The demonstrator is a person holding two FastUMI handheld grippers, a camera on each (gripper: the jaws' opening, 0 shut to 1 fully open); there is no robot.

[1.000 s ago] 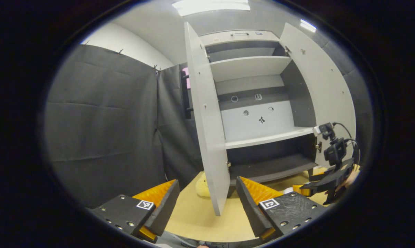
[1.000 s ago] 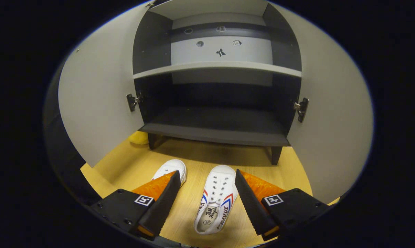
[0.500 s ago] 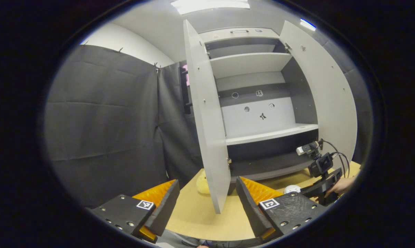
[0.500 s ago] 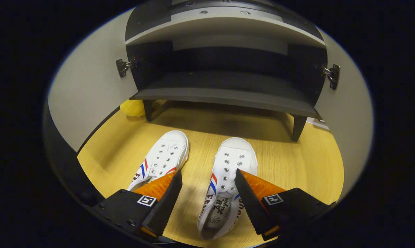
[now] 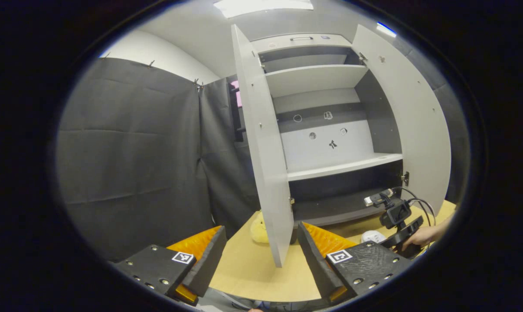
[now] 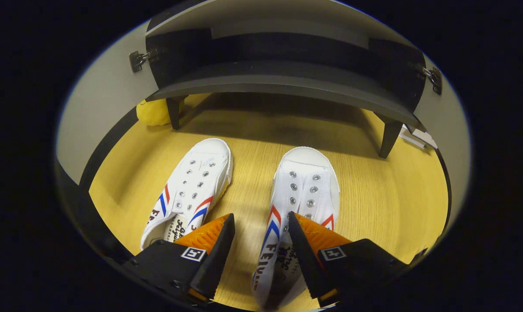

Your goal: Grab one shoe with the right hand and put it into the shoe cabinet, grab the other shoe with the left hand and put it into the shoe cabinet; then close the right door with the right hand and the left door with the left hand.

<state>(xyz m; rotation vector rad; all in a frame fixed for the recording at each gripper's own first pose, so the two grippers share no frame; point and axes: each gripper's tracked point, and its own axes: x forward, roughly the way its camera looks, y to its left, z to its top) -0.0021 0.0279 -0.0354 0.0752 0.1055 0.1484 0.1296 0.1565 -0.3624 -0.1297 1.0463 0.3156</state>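
Two white canvas shoes with red and blue stripes lie side by side on the wooden floor, toes toward the shoe cabinet (image 6: 283, 84). My right gripper (image 6: 260, 216) is open and low over the right shoe (image 6: 305, 186). Its fingers straddle that shoe's left wall near the opening, one finger over the inside. The left shoe (image 6: 198, 182) lies just beyond the other finger. My left gripper (image 5: 261, 234) is open and holds nothing, up in the air facing the edge of the left door (image 5: 266, 151). The right gripper's body (image 5: 400, 216) and the hand (image 5: 422, 236) holding it show by a shoe (image 5: 373, 236).
Both cabinet doors stand wide open, the right door (image 5: 413, 117) far out. The dark bottom shelf is bare and sits on short legs (image 6: 387, 136). A yellow soft object (image 6: 151, 112) lies under the cabinet's left corner. Black cloth (image 5: 131, 151) hangs to the left.
My right gripper has dropped and tilted down toward the right shoe, and its fingers have narrowed a little around the shoe's side. My left gripper has barely moved.
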